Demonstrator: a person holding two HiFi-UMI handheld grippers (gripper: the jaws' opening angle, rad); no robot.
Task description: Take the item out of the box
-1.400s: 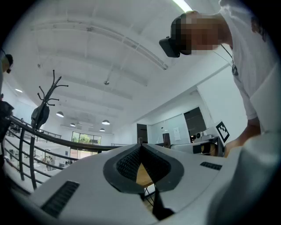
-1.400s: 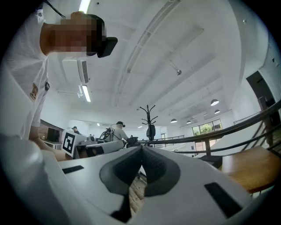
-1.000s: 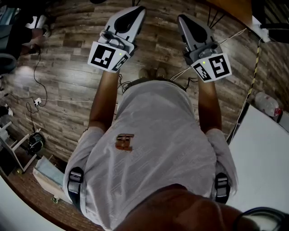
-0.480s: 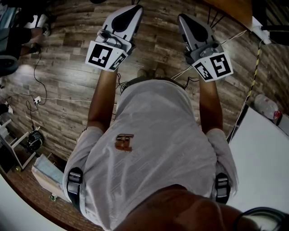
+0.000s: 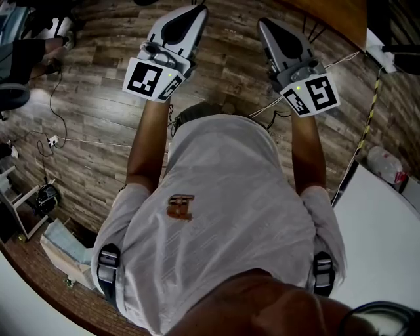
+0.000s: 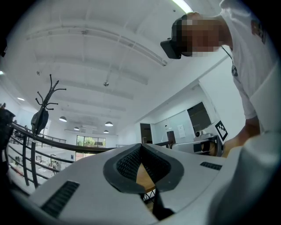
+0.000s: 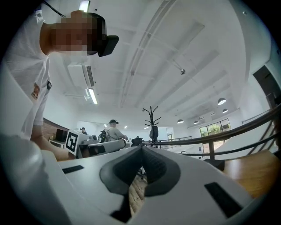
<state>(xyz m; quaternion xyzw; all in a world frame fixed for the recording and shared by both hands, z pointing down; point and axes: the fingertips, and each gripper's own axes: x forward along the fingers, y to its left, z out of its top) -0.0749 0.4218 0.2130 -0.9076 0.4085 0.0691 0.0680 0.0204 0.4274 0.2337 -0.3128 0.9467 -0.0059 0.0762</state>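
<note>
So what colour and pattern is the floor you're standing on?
The floor is grey-brown wood-grain planking, seen best in the head view.

Much here stays out of sight
The person's grey T-shirt (image 5: pixel 230 216) hides the wood-plank floor (image 5: pixel 98 131) beneath it; the white tabletop (image 5: pixel 387 249) runs off the right edge; distant figures (image 7: pixel 115 129) in the right gripper view are too small to make out.

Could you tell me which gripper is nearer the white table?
Right. The right gripper sits up and left of the white table; the left gripper is farther left, across the person's body.
</note>
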